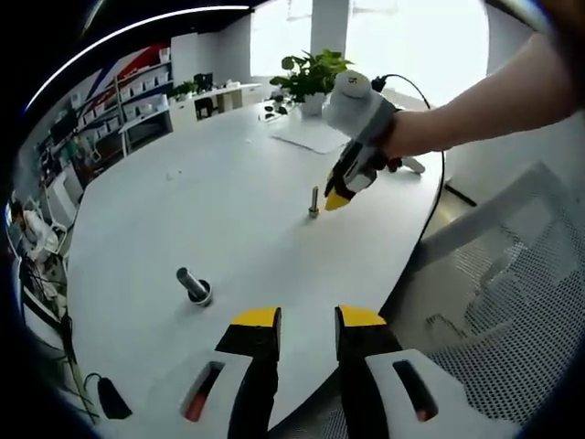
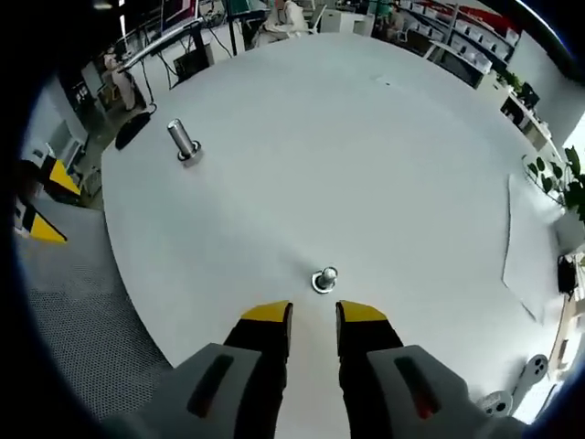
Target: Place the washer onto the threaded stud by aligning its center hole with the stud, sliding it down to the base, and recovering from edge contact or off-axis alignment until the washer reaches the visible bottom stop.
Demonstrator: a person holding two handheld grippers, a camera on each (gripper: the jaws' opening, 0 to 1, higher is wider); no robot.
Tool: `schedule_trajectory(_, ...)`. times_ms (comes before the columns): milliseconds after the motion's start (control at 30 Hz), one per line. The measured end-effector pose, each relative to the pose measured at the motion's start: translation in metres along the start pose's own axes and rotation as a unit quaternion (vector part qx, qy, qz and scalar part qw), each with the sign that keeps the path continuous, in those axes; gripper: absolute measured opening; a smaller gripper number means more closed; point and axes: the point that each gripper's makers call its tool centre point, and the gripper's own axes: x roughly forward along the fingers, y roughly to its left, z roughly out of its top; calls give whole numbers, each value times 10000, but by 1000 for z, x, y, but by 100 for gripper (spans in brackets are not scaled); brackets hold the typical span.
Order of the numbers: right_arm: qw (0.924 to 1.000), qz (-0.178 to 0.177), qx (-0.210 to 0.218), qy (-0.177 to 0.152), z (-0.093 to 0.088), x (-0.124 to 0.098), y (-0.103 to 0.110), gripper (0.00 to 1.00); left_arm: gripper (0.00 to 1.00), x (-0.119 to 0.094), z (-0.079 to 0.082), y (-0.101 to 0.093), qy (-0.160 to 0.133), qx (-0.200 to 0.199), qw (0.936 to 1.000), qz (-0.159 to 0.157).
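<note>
On the white tabletop [image 2: 384, 165] stand 2 upright studs. In the right gripper view the nearer stud [image 2: 324, 278] stands just past the right claw [image 2: 313, 313], at about 12 o'clock off the yellow tips, seen almost end-on, so its long axis points nearly up at the camera. A ring of metal circles its foot; I judge this to be the washer already low on the stud, though whether it rests fully on the bottom stop cannot be told. The right claw's jaws stand a little apart with nothing between them.

The second stud [image 2: 184, 141] stands well apart, at about 10 o'clock.

In the left gripper view the left claw [image 1: 306, 318] hangs over the tabletop edge, jaws parted and empty, the second stud [image 1: 194, 286] near at 10 o'clock. The right claw is the nearer to the washer's stud.
</note>
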Motion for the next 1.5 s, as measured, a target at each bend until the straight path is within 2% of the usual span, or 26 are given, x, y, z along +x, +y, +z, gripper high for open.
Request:
schedule_trajectory(200, 9989, -58, 277, -378, 3, -18, 4, 22, 21, -3, 4, 3, -86, 5, 9999, 72)
schedule_trajectory(267, 9963, 55, 591, -629, 10, -24, 10, 22, 22, -6, 8, 10, -222, -175, 9995, 152)
schedule_trajectory(400, 9939, 11, 655, -892, 16, -38, 14, 22, 22, -5, 5, 16, -171, -299, 9992, 206)
schedule_trajectory(567, 9846, 319, 1112, -1307, 25, -49, 33, 23, 22, -5, 8, 14, -250, -270, 9991, 225)
schedule_trajectory(667, 9846, 226, 1040, -1391, 26, -58, 40, 23, 22, -4, 6, 14, -189, -252, 9993, 224)
schedule_trajectory(833, 9816, 247, 1079, -1554, 26, -64, 49, 24, 22, -6, 9, 18, -276, -301, 9987, 294)
schedule_trajectory(967, 9748, 487, 1276, -1765, 27, -73, 60, 25, 23, -11, 16, 28, -500, -548, 9964, 417)
schedule_trajectory(1100, 9750, 428, 1237, -1798, 24, -79, 63, 26, 23, -15, 18, 39, -615, -701, 9939, 582)
schedule_trajectory(1167, 9718, 436, 1324, -1904, 24, -82, 66, 26, 23, -16, 19, 41, -681, -763, 9929, 610)
schedule_trajectory(1333, 9704, 437, 1379, -1931, 20, -81, 71, 26, 24, -20, 26, 45, -866, -798, 9906, 701)
schedule_trajectory(1500, 9695, 343, 1382, -1996, 21, -84, 67, 28, 25, -21, 25, 49, -850, -832, 9897, 794)
